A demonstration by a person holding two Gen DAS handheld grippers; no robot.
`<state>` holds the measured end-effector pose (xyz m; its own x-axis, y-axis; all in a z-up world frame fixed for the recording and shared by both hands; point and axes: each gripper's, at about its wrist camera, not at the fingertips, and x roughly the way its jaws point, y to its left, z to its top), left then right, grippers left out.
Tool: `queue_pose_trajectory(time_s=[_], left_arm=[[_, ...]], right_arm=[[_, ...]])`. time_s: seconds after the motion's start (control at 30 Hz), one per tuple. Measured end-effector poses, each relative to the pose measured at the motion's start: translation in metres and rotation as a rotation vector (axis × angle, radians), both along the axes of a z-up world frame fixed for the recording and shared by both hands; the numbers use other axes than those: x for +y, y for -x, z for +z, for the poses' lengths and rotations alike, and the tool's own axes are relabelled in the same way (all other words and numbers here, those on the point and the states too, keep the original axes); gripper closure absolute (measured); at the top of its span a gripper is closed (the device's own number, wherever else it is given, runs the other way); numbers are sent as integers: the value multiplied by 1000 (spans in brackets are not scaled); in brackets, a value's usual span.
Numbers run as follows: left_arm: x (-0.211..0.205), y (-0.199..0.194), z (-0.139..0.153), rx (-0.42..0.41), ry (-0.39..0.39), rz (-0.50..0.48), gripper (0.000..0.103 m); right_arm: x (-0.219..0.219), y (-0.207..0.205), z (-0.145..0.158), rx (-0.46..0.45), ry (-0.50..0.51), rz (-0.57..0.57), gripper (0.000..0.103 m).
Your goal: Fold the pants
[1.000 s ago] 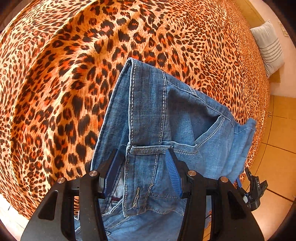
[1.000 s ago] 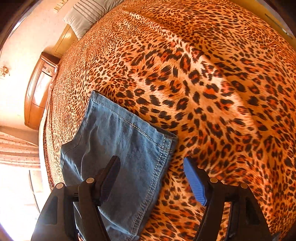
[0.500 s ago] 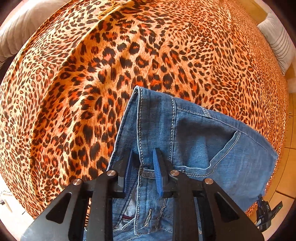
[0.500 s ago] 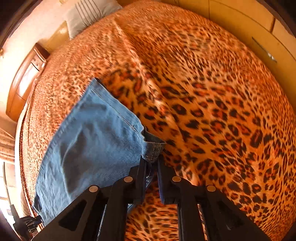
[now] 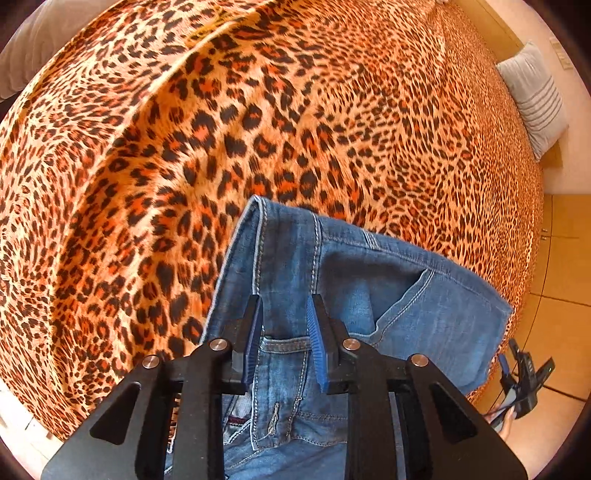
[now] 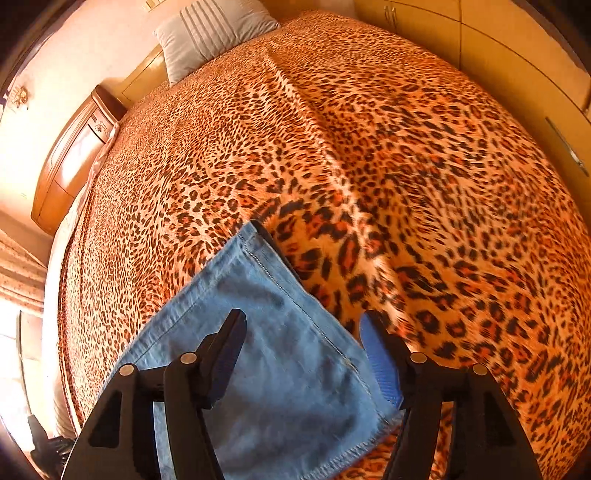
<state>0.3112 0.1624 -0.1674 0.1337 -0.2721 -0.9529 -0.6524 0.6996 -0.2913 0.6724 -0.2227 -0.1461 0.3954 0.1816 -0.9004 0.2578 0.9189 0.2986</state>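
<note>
Blue denim pants [image 5: 354, 280] lie on a leopard-print bedspread [image 5: 184, 147]. In the left wrist view the waistband end with a pocket and belt loops is under my left gripper [image 5: 284, 321], whose jaws stand apart a small way over the waistband, not clamped. In the right wrist view the hem end of a pant leg [image 6: 280, 354] lies flat under my right gripper [image 6: 301, 347], which is wide open above it. The right gripper also shows at the bed's edge in the left wrist view [image 5: 524, 380].
A grey striped pillow [image 6: 210, 33] sits at the head of the bed, also in the left wrist view [image 5: 535, 96]. A wooden nightstand [image 6: 74, 158] stands beside the bed. Wardrobe doors [image 6: 517, 59] run along the far side. Tiled floor [image 5: 561, 266] borders the bed.
Both grippers had closed on the denim half a second ago and have since opened, the right one wide. The hem now lies flat on the bedspread.
</note>
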Motion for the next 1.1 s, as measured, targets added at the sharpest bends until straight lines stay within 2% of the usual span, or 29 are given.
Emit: queue_pose_trajectory(time_s=[0.1, 0.2, 0.27, 0.3, 0.37, 0.4, 0.47, 0.53, 0.57, 0.63, 0.67, 0.7, 0.73, 0.8, 0.87, 0.93, 1.0, 1.07, 1.1], left_arm=[[-20, 18, -4, 29, -25, -34, 81], [-29, 11, -5, 34, -94, -65, 81], [-36, 3, -2, 35, -179, -92, 81], [-39, -1, -1, 43, -227, -105, 81], [-45, -14, -9, 68, -287, -133, 81], [-46, -18, -11, 79, -308, -142, 81], [-48, -30, -12, 89, -294, -149, 81], [-37, -34, -5, 58, -229, -149, 81], [-18, -23, 9, 32, -205, -120, 81], [15, -23, 25, -33, -170, -56, 81], [28, -21, 29, -46, -158, -31, 81], [40, -20, 31, -50, -139, -5, 75], [51, -21, 29, -52, -108, 20, 61], [64, -23, 22, -55, -29, 57, 50], [64, -25, 11, -52, 39, 60, 50], [58, -34, -1, -31, 75, 34, 50], [47, -35, -11, -6, 82, 5, 50], [37, -35, -17, 17, 55, -16, 50], [33, -39, -15, 12, 42, -30, 44]], right_arm=[[21, -20, -10, 19, 74, 26, 37], [36, -39, -27, 63, 169, 73, 38], [46, -48, -31, 68, 205, 137, 70], [50, -51, -28, 66, 230, 152, 97], [45, -58, -24, 50, 209, 138, 96], [42, -64, -30, 88, 222, 134, 93], [38, -70, -33, 107, 221, 132, 93], [36, -67, -21, 52, 177, 133, 81], [32, -64, -15, 27, 126, 131, 74], [20, -57, -6, 1, 59, 93, 42], [14, -54, -2, -10, 45, 71, 39], [7, -49, 0, -19, 39, 51, 38], [0, -45, 0, -19, 30, 36, 38], [-11, -43, -4, 2, 28, 15, 38], [-16, -40, -8, 22, 41, -2, 38], [-17, -42, -11, 32, 29, -15, 38], [-15, -44, -16, 37, 7, -25, 38], [-8, -46, -19, 39, -5, -11, 38], [-3, -49, -20, 41, -1, 3, 38]])
